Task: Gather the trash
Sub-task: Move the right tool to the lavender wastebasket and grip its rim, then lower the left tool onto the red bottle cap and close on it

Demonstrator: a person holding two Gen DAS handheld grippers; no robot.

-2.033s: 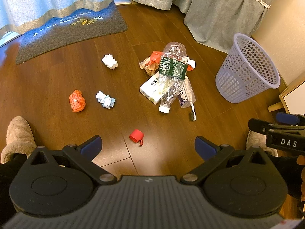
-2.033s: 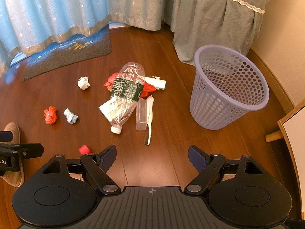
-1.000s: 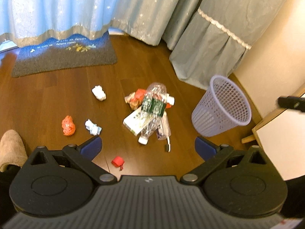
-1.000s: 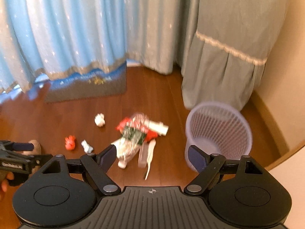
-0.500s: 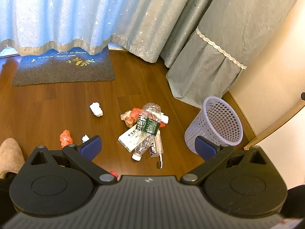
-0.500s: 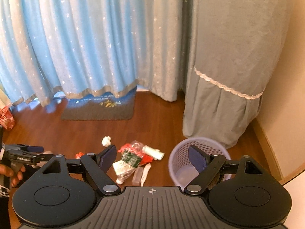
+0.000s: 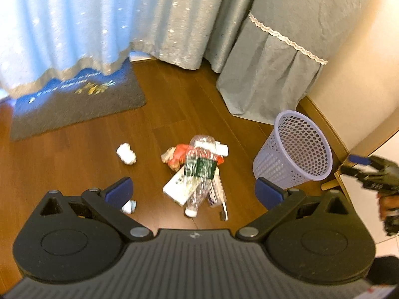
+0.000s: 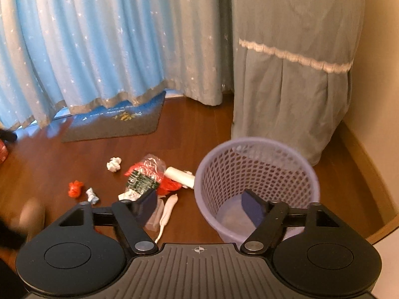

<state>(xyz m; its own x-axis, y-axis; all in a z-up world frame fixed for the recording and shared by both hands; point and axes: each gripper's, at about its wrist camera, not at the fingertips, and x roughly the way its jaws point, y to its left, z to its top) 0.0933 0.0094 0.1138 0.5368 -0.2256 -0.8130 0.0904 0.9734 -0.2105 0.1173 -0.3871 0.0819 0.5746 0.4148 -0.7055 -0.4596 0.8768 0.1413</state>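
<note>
Trash lies in a heap on the brown wood floor: a crushed clear bottle with a green label (image 7: 199, 172) (image 8: 143, 174), a white box (image 7: 177, 189), a red wrapper (image 7: 179, 153), a white tube (image 8: 179, 173) and a white toothbrush (image 8: 167, 214). A white paper ball (image 7: 126, 154) (image 8: 114, 164), an orange wad (image 8: 75, 188) and a blue-white wad (image 8: 92, 195) lie apart to the left. My left gripper (image 7: 194, 193) hangs open above the heap, holding nothing. My right gripper (image 8: 199, 205) is open and empty, over the near rim of the lavender mesh basket (image 8: 224, 169) (image 7: 286, 159).
A grey and blue doormat (image 7: 74, 99) lies under the blue curtains (image 8: 87, 49) at the back. A grey skirted cover (image 8: 286, 94) stands behind the basket, and a cream wall (image 7: 349, 62) is on the right. A person's hand (image 7: 386, 201) shows at the right edge.
Both grippers rose high above the floor, then came back down a little. The right one has swung toward the basket, which now looks much larger. Both stayed open and the trash has not moved.
</note>
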